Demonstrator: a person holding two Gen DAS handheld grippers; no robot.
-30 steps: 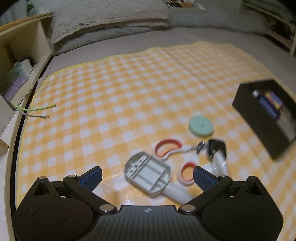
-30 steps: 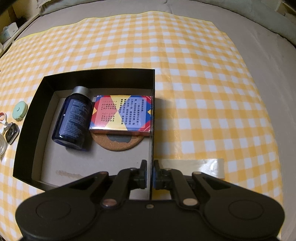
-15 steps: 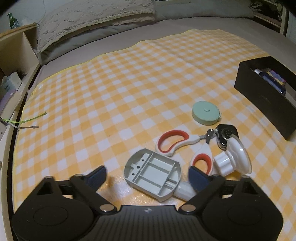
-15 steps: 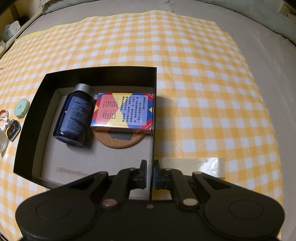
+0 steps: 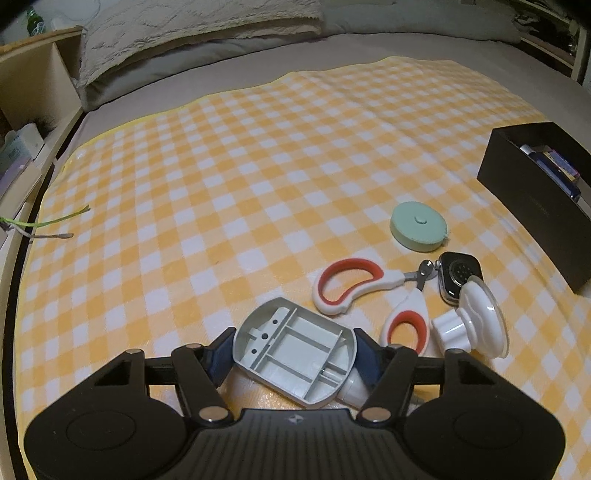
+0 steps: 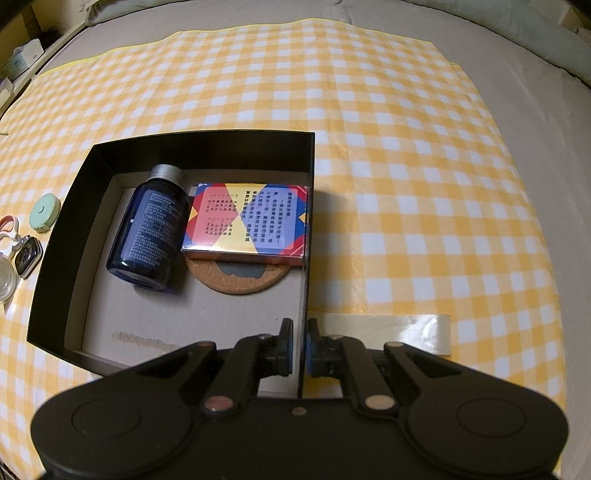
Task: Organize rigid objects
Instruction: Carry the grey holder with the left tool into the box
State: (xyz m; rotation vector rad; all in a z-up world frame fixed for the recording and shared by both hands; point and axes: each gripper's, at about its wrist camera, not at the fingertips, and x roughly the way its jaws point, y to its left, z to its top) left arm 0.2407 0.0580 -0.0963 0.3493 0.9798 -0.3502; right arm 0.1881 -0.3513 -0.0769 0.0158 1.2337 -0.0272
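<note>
Left claw closing on the grey holder; right claw pinned to the box wall.

The grey holder [image 5: 295,354] is seen on the checked cloth [image 5: 258,166] between the closing jaws of the left gripper [image 5: 293,352], long axis slanted toward the lower right, pads just at its edges. A second ago the jaws were spread wider. The right gripper [image 6: 300,347] is clamped on the black box [image 6: 110,155] wall, unchanged.

- A home bedroom.
- A bed [image 5: 369,48] with grey sheet and quilted pillow [image 5: 192,26] fills the room.
- A yellow checked cloth [image 5: 258,166] covers the mattress.
- Wooden bedside shelves [image 5: 33,85] hold boxes.
</note>
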